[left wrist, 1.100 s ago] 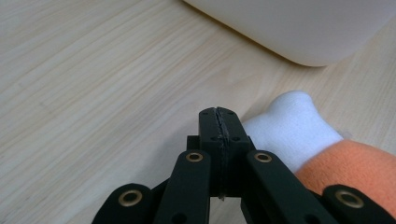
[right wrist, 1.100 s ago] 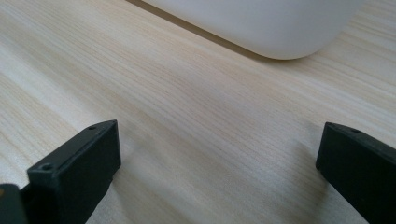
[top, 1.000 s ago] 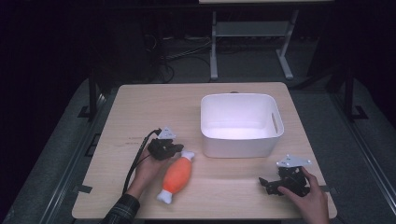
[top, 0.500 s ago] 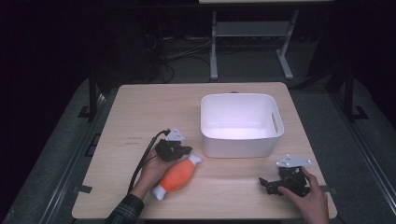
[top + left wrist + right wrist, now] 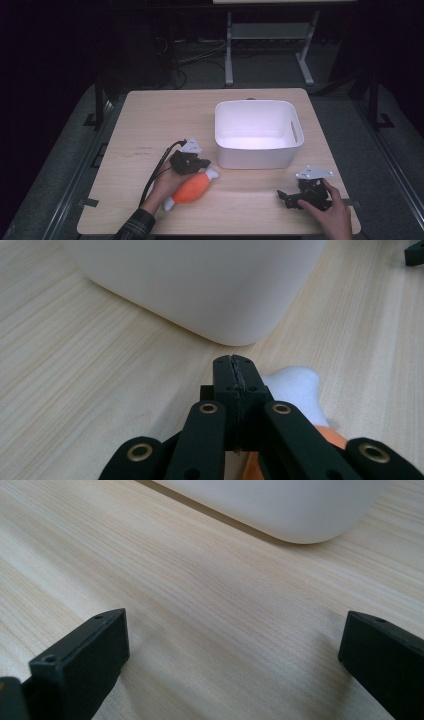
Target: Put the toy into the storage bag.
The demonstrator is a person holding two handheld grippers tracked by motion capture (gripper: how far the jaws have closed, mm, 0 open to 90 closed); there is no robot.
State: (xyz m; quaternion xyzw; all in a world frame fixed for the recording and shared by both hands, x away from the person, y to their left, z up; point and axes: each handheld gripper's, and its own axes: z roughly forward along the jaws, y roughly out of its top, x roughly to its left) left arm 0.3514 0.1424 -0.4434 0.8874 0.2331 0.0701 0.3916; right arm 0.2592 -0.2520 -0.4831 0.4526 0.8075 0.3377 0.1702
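Near the table's front edge, at roughly 7 o'clock from the white bin [image 5: 257,132], lies an orange plush toy [image 5: 192,188] with white ends, soft and rounded, shaped somewhat like a drumstick or fish; its exact form is hard to make out. Left gripper [image 5: 192,163] sits at the toy's upper end, jaws pressed together with no visible gap; in the left gripper view the toy's white tip [image 5: 295,385] and a sliver of orange show just beside and below the closed jaws, and whether fabric is pinched between them cannot be told. Left hand [image 5: 167,182] lies along the toy's side, partly covering it. Bin: smooth matte plastic, rounded corners, a slot handle in its right wall, interior pale. Right gripper [image 5: 291,196] rests at 5 o'clock from the bin, well apart from the toy, jaws spread wide over bare wood, holding nothing. Table [image 5: 165,115]: light wood-grain laminate, rounded corners. Surroundings dark; cables and a metal frame stand behind the table.
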